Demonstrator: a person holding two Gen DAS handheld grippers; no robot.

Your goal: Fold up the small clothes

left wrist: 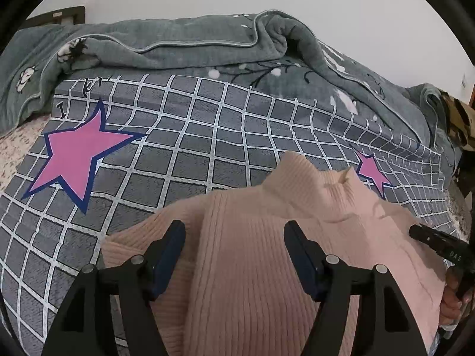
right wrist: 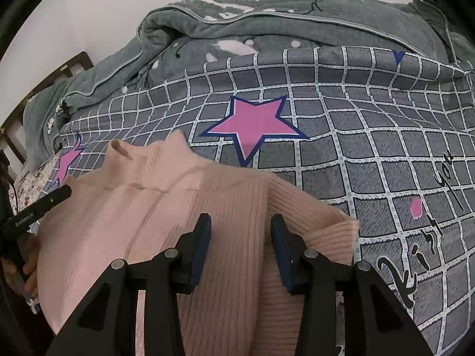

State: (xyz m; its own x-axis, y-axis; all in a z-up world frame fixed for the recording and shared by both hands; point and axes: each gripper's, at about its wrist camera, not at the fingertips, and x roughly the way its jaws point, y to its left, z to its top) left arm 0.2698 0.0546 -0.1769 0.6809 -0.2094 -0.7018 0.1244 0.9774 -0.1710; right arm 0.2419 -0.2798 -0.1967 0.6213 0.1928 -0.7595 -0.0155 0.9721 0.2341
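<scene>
A small pink ribbed turtleneck sweater (left wrist: 252, 246) lies on a grey checked bedspread (left wrist: 178, 154), collar pointing away. In the left wrist view a sleeve is folded in over the body. My left gripper (left wrist: 234, 231) is open just above the sweater's left side, holding nothing. The sweater also shows in the right wrist view (right wrist: 142, 207), with a sleeve folded in on the right. My right gripper (right wrist: 240, 225) is open above its right side, empty. Each gripper's finger shows at the edge of the other view, the right one (left wrist: 430, 237) and the left one (right wrist: 44, 204).
The bedspread (right wrist: 356, 148) has pink stars and black lettering. A rumpled grey-green quilt (left wrist: 178, 44) is piled along the far side against a white wall. A dark wooden headboard (right wrist: 38, 89) stands at the left of the right wrist view.
</scene>
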